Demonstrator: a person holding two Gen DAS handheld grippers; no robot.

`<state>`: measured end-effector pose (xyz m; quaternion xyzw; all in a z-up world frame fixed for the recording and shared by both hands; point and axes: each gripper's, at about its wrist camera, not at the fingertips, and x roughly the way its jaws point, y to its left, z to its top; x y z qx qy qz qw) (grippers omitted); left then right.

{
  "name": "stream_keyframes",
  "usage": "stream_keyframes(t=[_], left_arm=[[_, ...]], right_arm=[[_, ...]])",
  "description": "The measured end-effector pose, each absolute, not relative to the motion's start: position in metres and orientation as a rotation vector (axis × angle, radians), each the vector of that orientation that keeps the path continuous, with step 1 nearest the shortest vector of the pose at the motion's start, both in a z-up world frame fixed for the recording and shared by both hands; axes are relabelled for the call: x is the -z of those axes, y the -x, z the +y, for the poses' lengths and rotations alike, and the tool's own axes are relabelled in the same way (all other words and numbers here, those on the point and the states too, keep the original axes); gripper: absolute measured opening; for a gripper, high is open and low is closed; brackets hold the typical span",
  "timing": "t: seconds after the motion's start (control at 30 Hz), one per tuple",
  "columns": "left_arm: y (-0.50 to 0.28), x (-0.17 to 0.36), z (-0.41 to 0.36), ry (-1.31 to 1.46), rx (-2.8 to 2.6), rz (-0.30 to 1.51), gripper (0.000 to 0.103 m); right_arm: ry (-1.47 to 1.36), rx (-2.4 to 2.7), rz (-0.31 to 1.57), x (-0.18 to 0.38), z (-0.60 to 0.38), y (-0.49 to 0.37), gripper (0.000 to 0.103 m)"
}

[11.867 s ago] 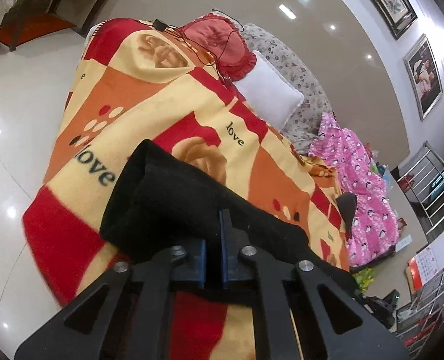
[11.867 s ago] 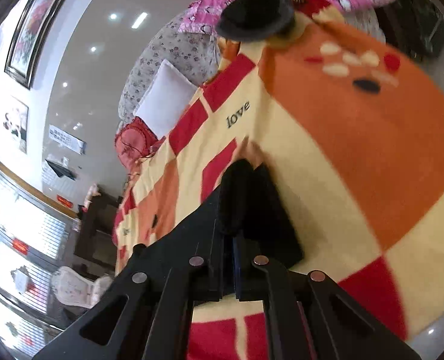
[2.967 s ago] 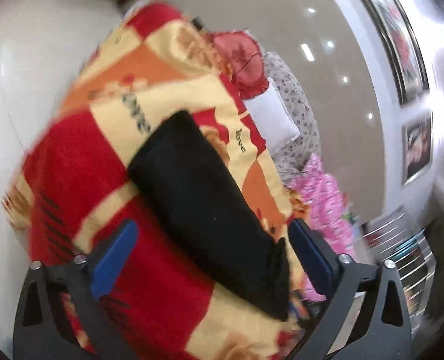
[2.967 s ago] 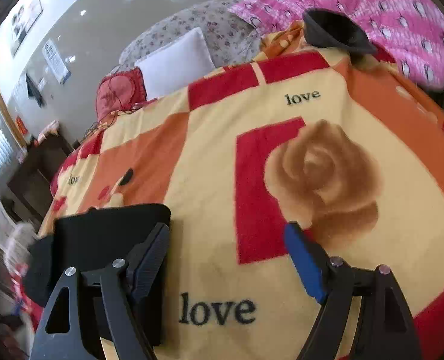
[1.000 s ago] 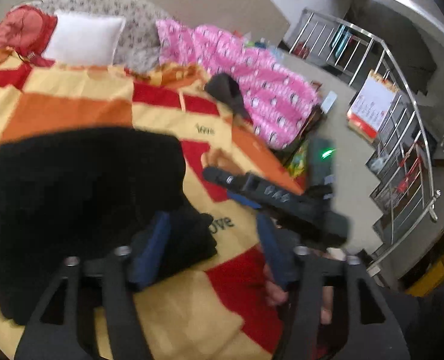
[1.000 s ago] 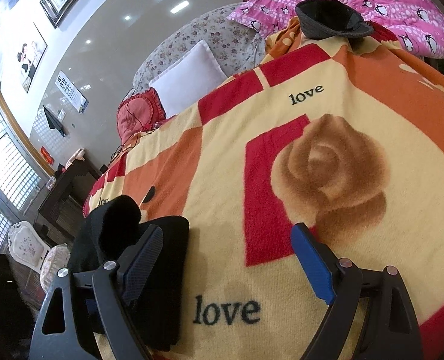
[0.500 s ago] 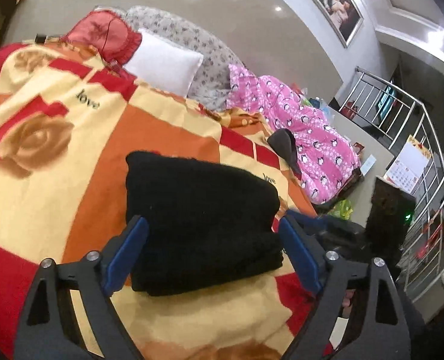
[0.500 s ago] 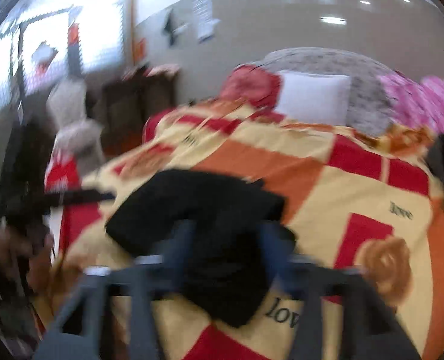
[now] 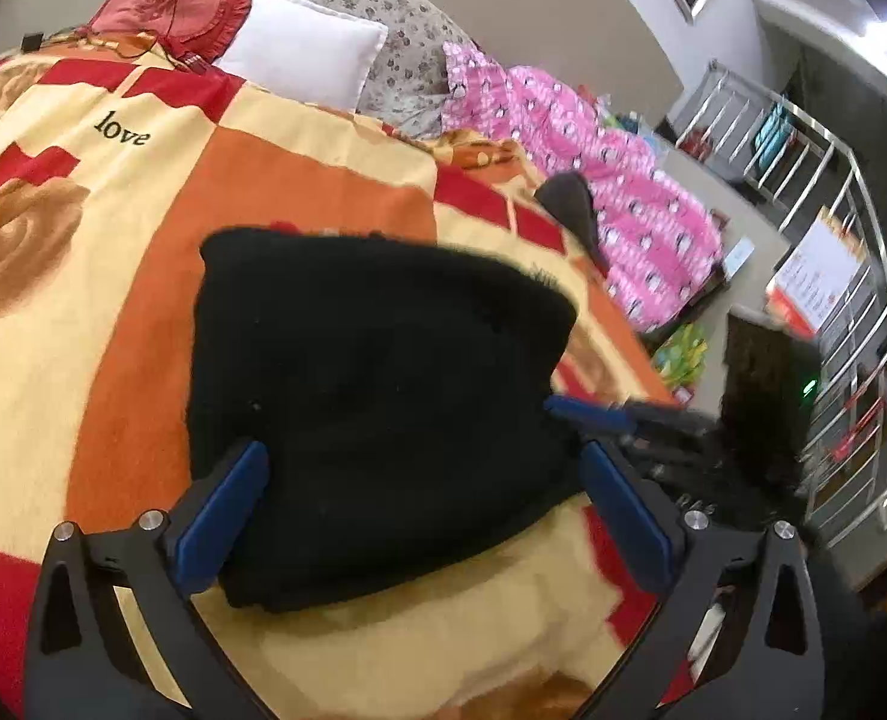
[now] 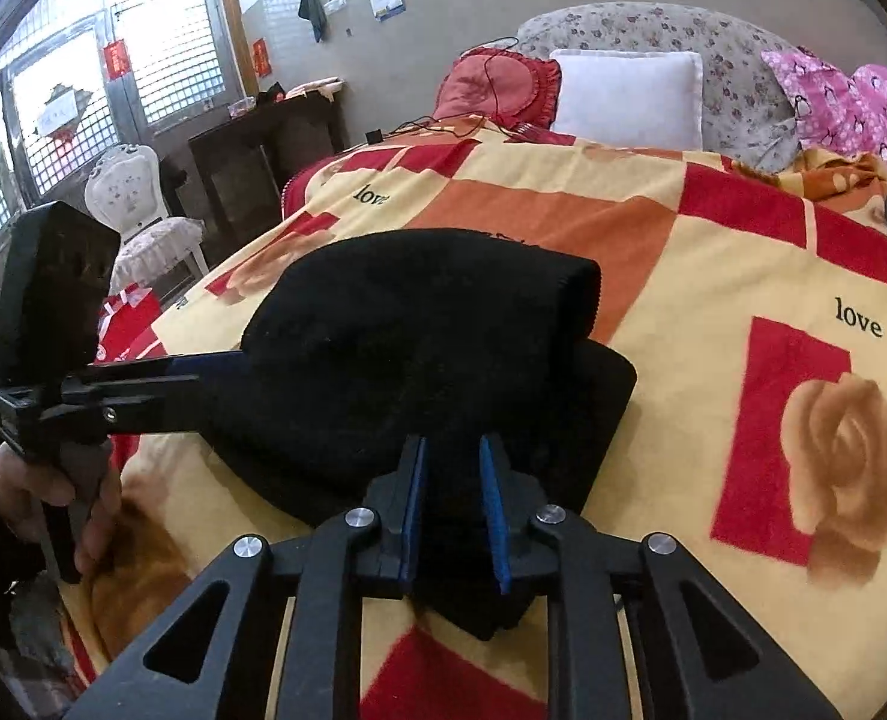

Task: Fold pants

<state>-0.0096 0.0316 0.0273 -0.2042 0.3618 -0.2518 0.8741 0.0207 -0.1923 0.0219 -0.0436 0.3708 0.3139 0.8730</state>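
Note:
The black pants (image 9: 371,384) lie folded into a thick block on the red, orange and yellow blanket (image 9: 299,192). My left gripper (image 9: 425,504) is open, its blue pads on either side of the near end of the block. In the right wrist view the pants (image 10: 419,348) fill the middle. My right gripper (image 10: 452,504) is nearly shut, its blue pads pinching a near corner of the pants. The left gripper (image 10: 161,372) also shows there, held by a hand at the block's left side.
A white pillow (image 9: 299,54), a red cushion (image 9: 167,6) and a floral headboard (image 9: 395,42) are at the bed's far end. Pink bedding (image 9: 599,198) and a dark hat (image 9: 569,204) lie at the right. A metal railing (image 9: 851,276) stands beyond. A white chair (image 10: 137,210) stands left.
The right gripper has closed from wide open onto the near corner of the pants. The left gripper has moved closer, straddling the folded block.

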Motion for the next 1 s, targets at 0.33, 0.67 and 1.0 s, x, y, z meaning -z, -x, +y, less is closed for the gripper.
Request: stream_keyframes(t=[0.33, 0.67, 1.0], left_arm=[[-0.072, -0.05, 0.034, 0.354, 0.452, 0.768, 0.103], [-0.077, -0.032, 0.023, 0.261, 0.435, 0.83, 0.103], [-0.029, -0.02, 0.011, 0.259, 0.517, 0.812, 0.103]], right_arm=[[0.161, -0.59, 0.733, -0.069, -0.157, -0.069, 0.028], [0.107, -0.565, 0.798, -0.038, -0.171, -0.076, 0.034], [0.071, -0.633, 0.805, -0.028, -0.18, -0.027, 0.058]])
